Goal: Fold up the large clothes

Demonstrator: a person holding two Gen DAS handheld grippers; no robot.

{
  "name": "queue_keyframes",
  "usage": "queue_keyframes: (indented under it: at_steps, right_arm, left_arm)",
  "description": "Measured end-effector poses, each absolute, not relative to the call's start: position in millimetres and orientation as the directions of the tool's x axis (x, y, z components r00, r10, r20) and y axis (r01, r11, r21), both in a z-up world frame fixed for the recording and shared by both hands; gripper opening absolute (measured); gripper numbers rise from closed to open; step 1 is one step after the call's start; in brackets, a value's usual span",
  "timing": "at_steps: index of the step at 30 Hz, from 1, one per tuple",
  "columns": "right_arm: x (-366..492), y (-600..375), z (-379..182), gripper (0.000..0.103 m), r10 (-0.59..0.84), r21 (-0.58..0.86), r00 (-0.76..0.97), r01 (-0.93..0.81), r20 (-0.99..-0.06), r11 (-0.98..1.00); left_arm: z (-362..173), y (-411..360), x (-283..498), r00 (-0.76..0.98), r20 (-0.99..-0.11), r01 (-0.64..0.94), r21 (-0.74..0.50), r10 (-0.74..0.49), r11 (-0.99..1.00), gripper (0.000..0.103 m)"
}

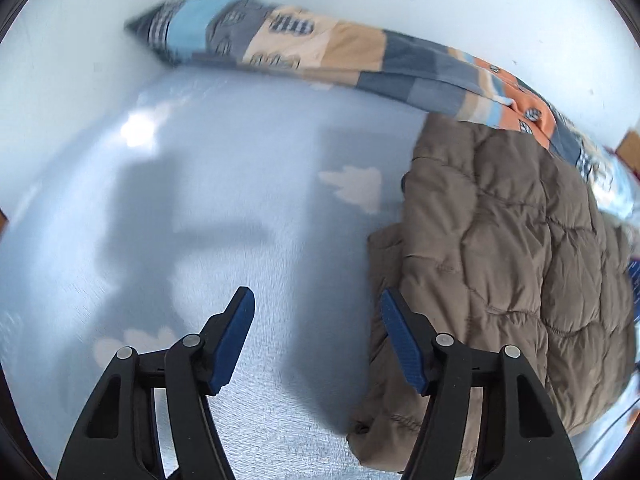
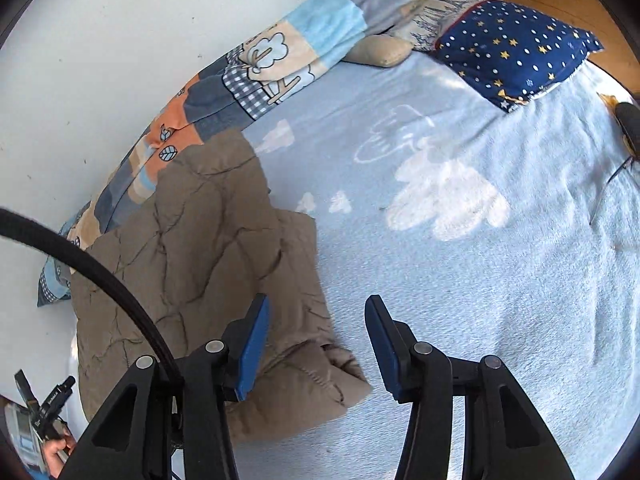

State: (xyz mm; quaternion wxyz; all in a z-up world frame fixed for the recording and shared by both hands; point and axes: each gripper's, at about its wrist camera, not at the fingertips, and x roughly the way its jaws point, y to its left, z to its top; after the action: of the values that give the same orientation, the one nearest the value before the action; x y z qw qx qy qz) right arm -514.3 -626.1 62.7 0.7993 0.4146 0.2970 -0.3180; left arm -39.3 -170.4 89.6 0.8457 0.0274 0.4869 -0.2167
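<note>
A brown quilted puffer jacket [image 1: 500,248] lies folded in a bundle on the light blue bed cover [image 1: 224,208], against the patchwork blanket. In the right wrist view the jacket [image 2: 200,248] fills the lower left. My left gripper [image 1: 316,304] is open and empty above the bed cover, with the jacket's edge just beside its right finger. My right gripper [image 2: 316,312] is open and empty above the jacket's near corner and cuff; its left finger [image 2: 252,344] hangs over the jacket, its right over bare cover.
A rolled patchwork blanket [image 2: 260,76] runs along the white wall [image 2: 100,40]. A navy star pillow [image 2: 516,52] and a beige cushion [image 2: 380,50] lie at the bed's far end. The bed cover [image 2: 480,280] has white cloud prints. A black cable [image 2: 100,272] crosses the lower left.
</note>
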Motion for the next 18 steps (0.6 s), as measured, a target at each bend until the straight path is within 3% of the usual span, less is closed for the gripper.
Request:
queue_keyframes:
  at_steps: [3, 9, 11, 14, 18]
  right_arm:
    - [-521, -636, 52, 0.054, -0.220, 0.541, 0.662, 0.726, -0.716, 0.425]
    - [-511, -644, 34, 0.054, -0.169, 0.587, 0.694, 0.694, -0.700, 0.416]
    - [-504, -644, 29, 0.050, -0.149, 0.599, 0.702, 0.683, -0.697, 0.417]
    - [-491, -643, 22, 0.032, -0.118, 0.605, 0.703, 0.674, -0.701, 0.424]
    - [-465, -635, 16, 0.029, -0.087, 0.557, 0.661, 0.688, -0.745, 0.465]
  left_arm:
    - [76, -164, -28, 0.347, -0.847, 0.382, -0.266, -0.404, 0.885, 0.065]
    - [68, -187, -27, 0.297, -0.851, 0.429, -0.286, -0.433, 0.857, 0.060]
    - [65, -194, -25, 0.279, -0.855, 0.441, -0.291, -0.438, 0.849, 0.053]
    - [65, -208, -29, 0.275, -0.859, 0.481, -0.265, -0.431, 0.835, 0.041]
    - [65, -234, -43, 0.280, -0.872, 0.557, -0.193, -0.402, 0.808, 0.032]
